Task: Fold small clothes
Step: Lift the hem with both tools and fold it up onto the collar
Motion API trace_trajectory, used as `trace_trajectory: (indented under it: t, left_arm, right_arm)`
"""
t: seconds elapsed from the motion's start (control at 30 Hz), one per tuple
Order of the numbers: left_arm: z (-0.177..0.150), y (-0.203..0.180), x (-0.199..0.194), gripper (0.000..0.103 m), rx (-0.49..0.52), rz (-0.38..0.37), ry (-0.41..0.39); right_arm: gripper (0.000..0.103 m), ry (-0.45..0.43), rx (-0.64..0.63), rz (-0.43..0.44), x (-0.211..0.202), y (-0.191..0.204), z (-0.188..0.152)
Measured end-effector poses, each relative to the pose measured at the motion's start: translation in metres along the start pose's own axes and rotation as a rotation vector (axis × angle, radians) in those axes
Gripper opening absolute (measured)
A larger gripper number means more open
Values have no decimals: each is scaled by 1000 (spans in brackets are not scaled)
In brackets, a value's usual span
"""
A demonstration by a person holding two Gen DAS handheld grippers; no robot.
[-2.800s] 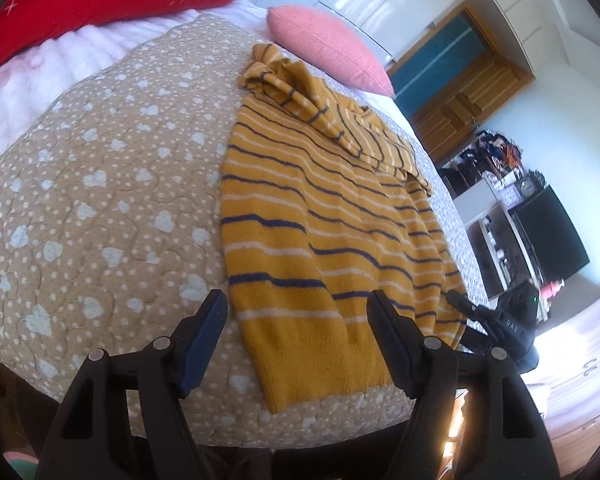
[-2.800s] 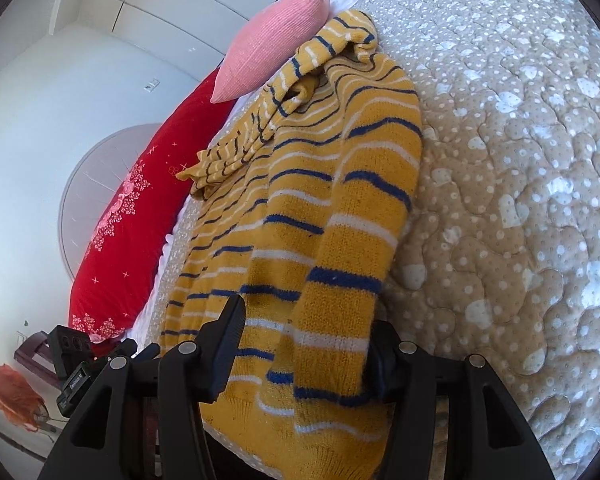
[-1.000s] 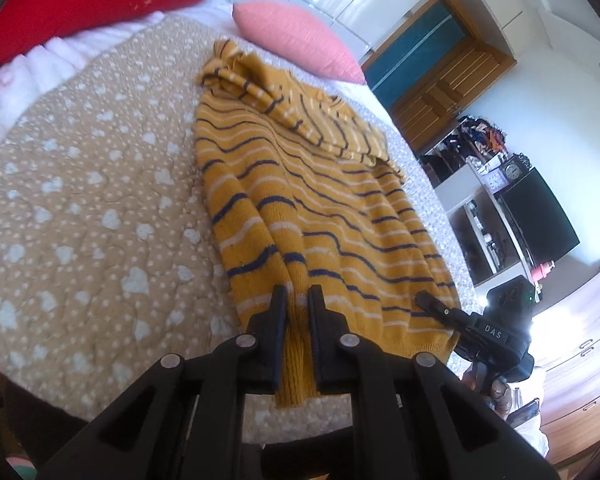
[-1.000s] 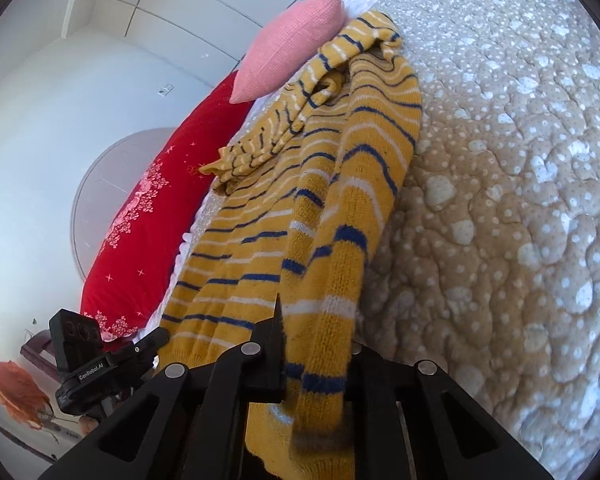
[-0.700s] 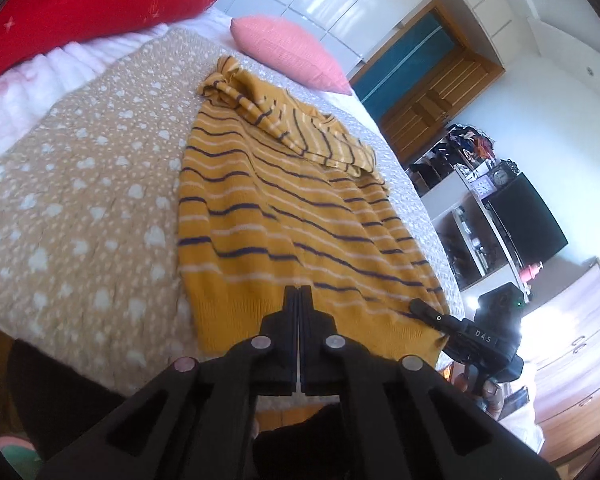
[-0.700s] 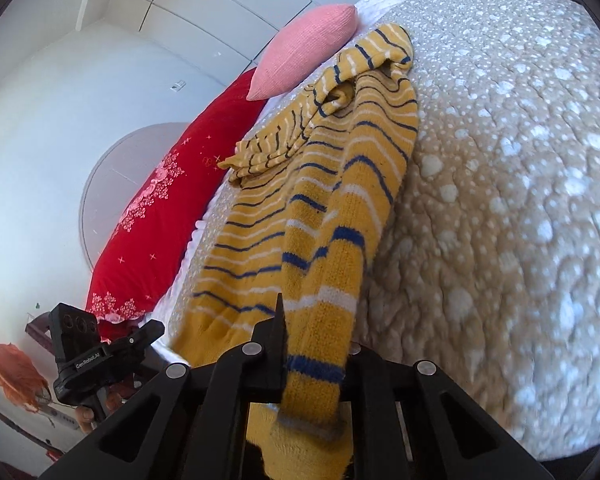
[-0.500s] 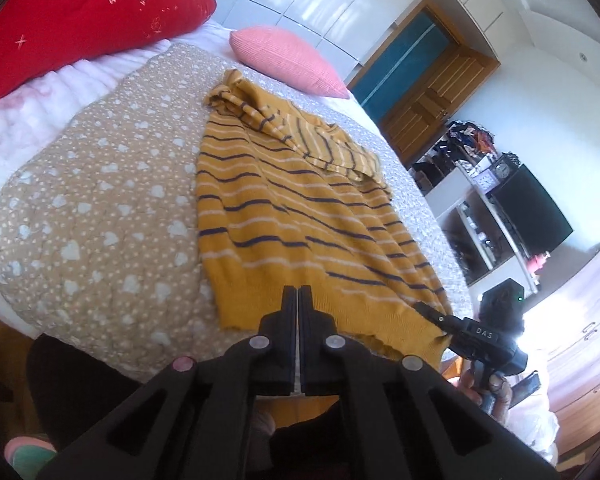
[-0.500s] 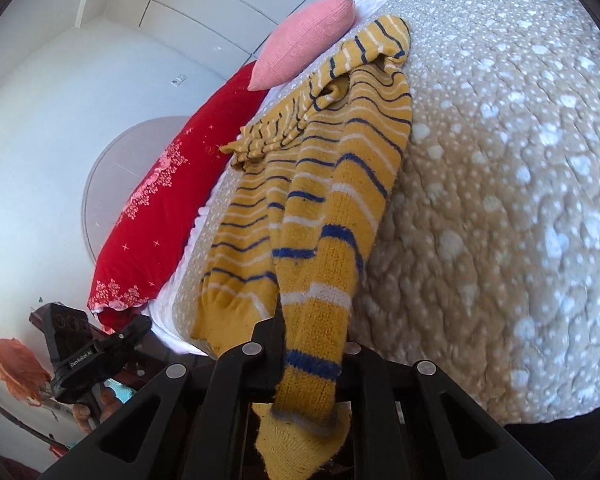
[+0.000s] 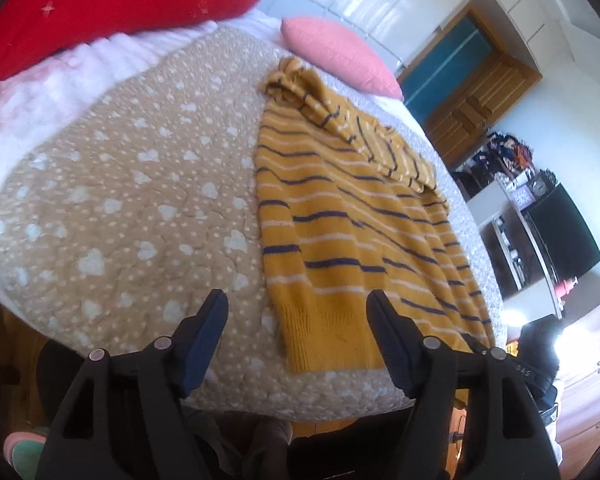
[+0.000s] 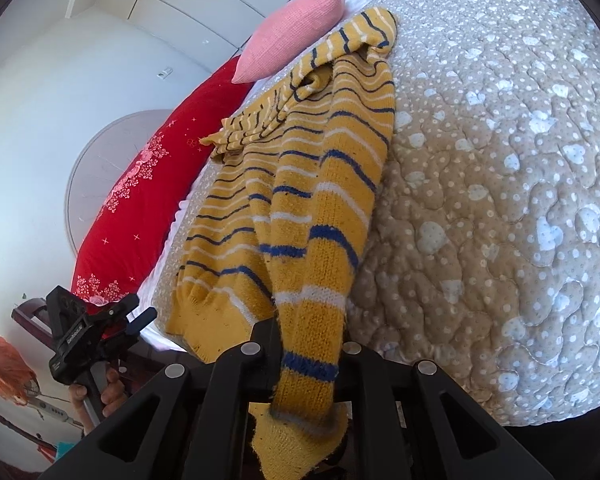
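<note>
While I look along the left wrist camera, my left gripper (image 9: 296, 316) hangs over the near edge of the bed with its tongs spread wide apart and nothing between them. The yellow striped sweater (image 9: 352, 216) lies flat on the tan heart-print quilt (image 9: 120, 200), hem toward me, and its near hem corner sits between the two open fingers in this view, though I see no contact. Its sleeves are bunched across the top, near the pink pillow (image 9: 336, 54). A red pillow (image 9: 100, 4) lies at the far left. A wooden door (image 9: 476, 92) and a dark screen (image 9: 564, 236) stand off to the right.

Over on the right wrist camera, my right gripper (image 10: 306, 354) has its tongs pinched together on the sweater's (image 10: 300, 184) hem edge. The knit runs up out of the jaws and a flap hangs down below them. The rest drapes back along the quilt (image 10: 500, 160) toward the pink pillow (image 10: 292, 36), and the red pillow (image 10: 140, 200) lies beyond. At lower left I can see the left gripper (image 10: 100, 320), held in a hand (image 10: 104, 394).
</note>
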State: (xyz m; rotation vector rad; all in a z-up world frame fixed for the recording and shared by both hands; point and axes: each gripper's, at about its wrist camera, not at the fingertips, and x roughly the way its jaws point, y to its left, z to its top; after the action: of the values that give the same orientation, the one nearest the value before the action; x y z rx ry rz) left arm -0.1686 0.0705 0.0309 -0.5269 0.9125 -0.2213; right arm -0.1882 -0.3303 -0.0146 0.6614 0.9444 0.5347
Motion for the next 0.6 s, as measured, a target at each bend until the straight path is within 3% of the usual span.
trace_trajectory:
  t: [0.17, 0.23, 0.27, 0.3, 0.33, 0.37, 0.53, 0.6]
  left_arm:
    - [3, -11, 32, 71, 35, -27, 67]
    - [4, -21, 38, 64, 63, -38, 83]
    - [4, -24, 41, 34, 72, -36, 91]
    - [4, -27, 46, 13, 82, -23, 108]
    - [4, -29, 50, 13, 79, -14, 119]
    - [3, -30, 48, 13, 73, -15, 112]
    - [4, -28, 24, 12, 58, -16, 70]
    - [6, -22, 10, 7, 43, -17, 49]
  right_arm:
    - [16, -2, -13, -17, -1, 3, 0]
    - [23, -2, -28, -27, 0, 5, -2]
    - [32, -1, -34, -33, 0, 6, -4]
    - [38, -1, -39, -37, 1, 6, -5]
    - [49, 0, -43, -42, 1, 6, -7]
    - [51, 3, -47, -50, 2, 5, -10]
    - [51, 25, -64, -63, 4, 3, -15]
    - [51, 35, -74, -64, 5, 3, -15]
